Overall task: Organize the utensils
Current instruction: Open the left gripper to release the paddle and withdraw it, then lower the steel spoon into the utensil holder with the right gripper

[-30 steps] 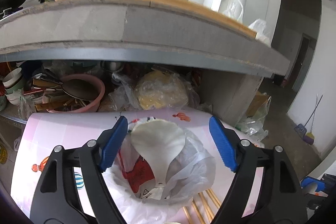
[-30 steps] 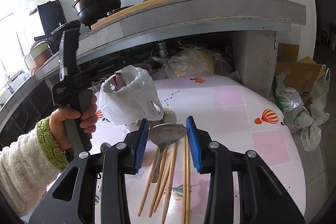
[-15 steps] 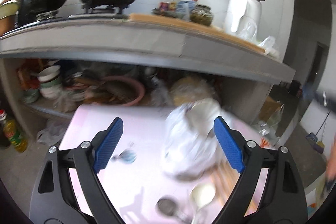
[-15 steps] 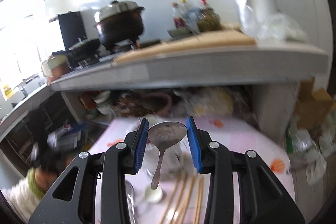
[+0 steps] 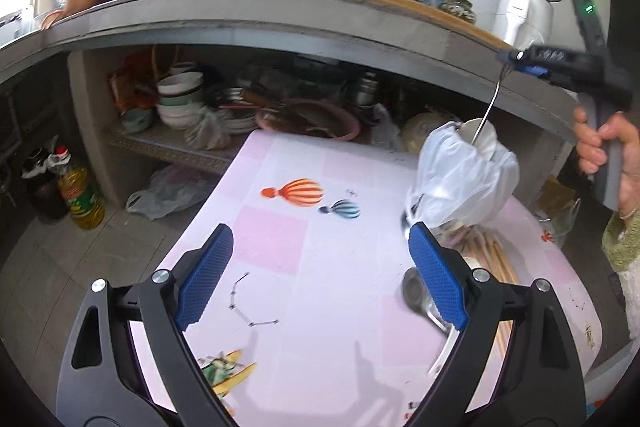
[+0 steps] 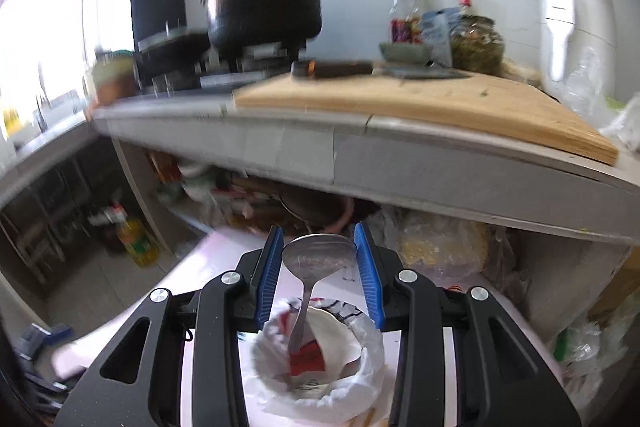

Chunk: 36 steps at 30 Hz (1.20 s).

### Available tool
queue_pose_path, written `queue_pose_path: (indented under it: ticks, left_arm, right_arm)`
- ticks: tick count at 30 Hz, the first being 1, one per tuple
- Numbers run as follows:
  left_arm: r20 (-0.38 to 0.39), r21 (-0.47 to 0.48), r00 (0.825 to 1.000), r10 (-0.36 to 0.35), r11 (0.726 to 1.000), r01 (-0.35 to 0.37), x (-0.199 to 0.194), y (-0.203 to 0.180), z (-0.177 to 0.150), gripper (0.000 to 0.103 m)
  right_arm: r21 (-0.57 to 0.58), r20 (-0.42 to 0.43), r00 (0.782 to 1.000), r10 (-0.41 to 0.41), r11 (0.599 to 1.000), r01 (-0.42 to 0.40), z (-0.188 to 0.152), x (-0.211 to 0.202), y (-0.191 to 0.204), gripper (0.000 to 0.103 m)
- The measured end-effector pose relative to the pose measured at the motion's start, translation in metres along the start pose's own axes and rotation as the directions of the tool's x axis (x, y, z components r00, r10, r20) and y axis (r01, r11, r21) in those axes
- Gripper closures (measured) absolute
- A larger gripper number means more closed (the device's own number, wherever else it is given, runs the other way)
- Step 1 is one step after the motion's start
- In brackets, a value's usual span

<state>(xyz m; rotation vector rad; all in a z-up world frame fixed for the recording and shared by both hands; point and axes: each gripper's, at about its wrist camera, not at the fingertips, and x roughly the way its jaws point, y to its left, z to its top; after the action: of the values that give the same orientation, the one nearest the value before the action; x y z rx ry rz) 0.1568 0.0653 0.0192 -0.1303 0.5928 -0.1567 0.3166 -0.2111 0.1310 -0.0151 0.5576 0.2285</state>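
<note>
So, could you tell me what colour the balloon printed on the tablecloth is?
The big balloon is orange and white striped; left wrist view shows it best.

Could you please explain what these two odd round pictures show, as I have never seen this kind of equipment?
There is no robot: a person holds a two-fingered claw in each hand, each with a wide-angle camera looking along its fingers. The left claw is open and empty over a pink table, where chopsticks and a metal spoon lie. The right claw grips a second metal spoon by its bowl, handle hanging into a container lined with a white plastic bag. The left view shows that claw from outside, in a hand.
</note>
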Motion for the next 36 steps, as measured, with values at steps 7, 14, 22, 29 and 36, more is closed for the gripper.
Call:
queue_pose_path:
  ticks: [7, 14, 22, 29, 36]
  left_arm:
    - [-0.003, -0.021, 1.000, 0.009, 1.000, -0.009, 0.000, 0.010, -0.005, 0.017]
    - [-0.012, -0.018, 1.000, -0.008, 1.000, 0.008, 0.005, 0.006, -0.007, 0.018]
    - [-0.020, -0.021, 1.000, -0.013, 1.000, 0.013, 0.009, 0.006, -0.008, 0.018]
    - [-0.025, -0.020, 1.000, -0.016, 1.000, 0.016, 0.011, 0.005, -0.009, 0.017]
    - [-0.023, -0.024, 1.000, -0.014, 1.000, 0.014, 0.011, 0.006, -0.009, 0.017]
  right_arm:
    - [-0.099, -0.095, 0.995, -0.024, 0.995, 0.014, -0.023, 0.041, 0.017, 0.067]
    - [-0.199, -0.143, 0.989, -0.027, 0.980, -0.002, -0.039, 0.057, 0.029, 0.067]
    - [-0.241, -0.183, 0.983, -0.015, 0.970, -0.030, -0.049, 0.062, 0.037, 0.067]
    - [-0.272, -0.216, 0.976, -0.017, 0.961, -0.043, -0.050, 0.068, 0.046, 0.066]
    - [-0.280, -0.219, 0.975, -0.023, 0.959, -0.040, -0.049, 0.074, 0.047, 0.067]
